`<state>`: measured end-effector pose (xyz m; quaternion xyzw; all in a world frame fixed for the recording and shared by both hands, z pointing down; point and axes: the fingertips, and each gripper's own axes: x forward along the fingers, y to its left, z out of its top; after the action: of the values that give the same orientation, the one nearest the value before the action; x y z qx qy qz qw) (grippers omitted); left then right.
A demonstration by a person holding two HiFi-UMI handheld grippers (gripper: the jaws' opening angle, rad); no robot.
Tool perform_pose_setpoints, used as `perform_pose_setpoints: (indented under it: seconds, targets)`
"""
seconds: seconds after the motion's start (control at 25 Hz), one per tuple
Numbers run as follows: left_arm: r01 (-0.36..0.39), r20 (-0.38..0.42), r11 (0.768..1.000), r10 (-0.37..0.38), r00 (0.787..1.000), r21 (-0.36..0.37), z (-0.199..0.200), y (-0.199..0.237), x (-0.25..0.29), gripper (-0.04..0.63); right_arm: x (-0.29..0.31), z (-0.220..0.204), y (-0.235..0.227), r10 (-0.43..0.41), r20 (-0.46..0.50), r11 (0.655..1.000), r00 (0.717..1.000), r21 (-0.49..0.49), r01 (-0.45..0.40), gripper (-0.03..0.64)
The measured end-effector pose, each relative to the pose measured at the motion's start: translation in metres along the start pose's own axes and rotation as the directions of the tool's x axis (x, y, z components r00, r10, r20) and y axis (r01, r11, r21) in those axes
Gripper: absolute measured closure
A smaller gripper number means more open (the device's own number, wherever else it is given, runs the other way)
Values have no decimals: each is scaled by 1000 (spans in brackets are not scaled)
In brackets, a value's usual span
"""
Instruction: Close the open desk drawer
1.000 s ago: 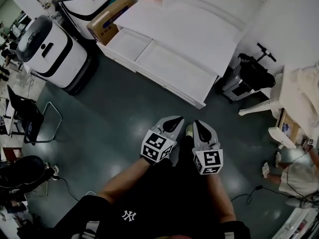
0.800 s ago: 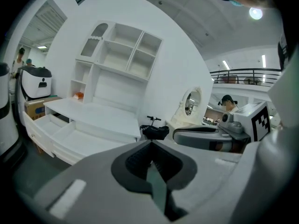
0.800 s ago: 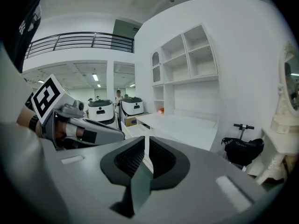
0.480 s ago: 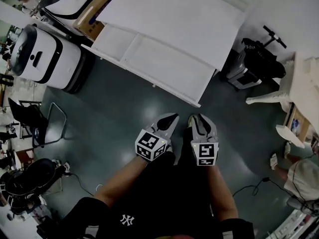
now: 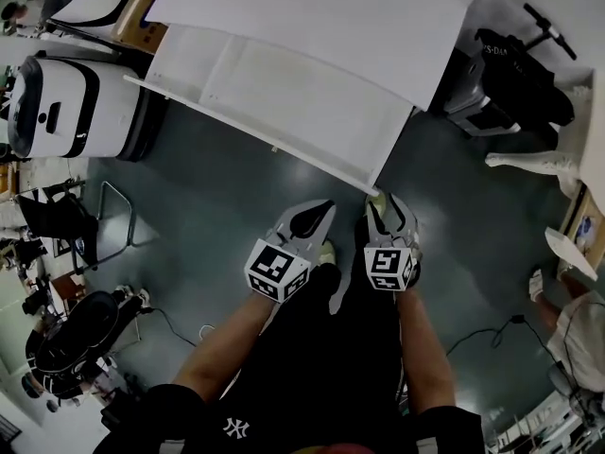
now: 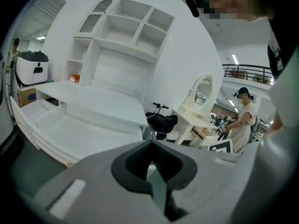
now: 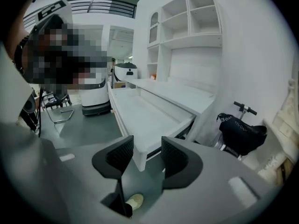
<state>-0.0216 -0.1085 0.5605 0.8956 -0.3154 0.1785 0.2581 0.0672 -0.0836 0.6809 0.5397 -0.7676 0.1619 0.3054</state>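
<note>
Grey floor (image 5: 217,197) fronts the open drawer (image 5: 312,112); left gripper (image 5: 319,216) jaws together; right gripper (image 5: 385,208) jaws, just opened apart, frame its corner untouched.

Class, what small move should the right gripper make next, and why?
Probably ease the right gripper forward to the front corner of the open drawer: its jaws have just been opening with nothing between them, and that corner lies ahead.

I am in a big lab hall furnished like a showroom. White service robots (image 5: 66,112) stand far left of the white desk (image 5: 321,22), with a mezzanine railing (image 6: 247,71) beyond.
</note>
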Motion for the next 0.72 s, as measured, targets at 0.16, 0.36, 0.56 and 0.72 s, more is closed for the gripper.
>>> perform_pose_setpoints:
  seconds: [0.16,0.36,0.56,0.72]
  targets:
    - [9,-6,1000,-10,1000,-14,-8,3,20,595,18,-9,4,4,-7,998,1000,-62,-4,393]
    - [2,-16,1000,-3,1000,-26,-14,9,35,595,31,-18,2,-7,-16,996,1000,-94,5,388]
    - [-11,-16,999,10,1000,-40,-12,14,35,595,33,-15,-3,-16,-11,993,1000,-114,14,369]
    - [-12,-12,999,12,1000,-38,-10,14,43,595,38,-14,-16,-26,-9,994,1000,-103,25,328]
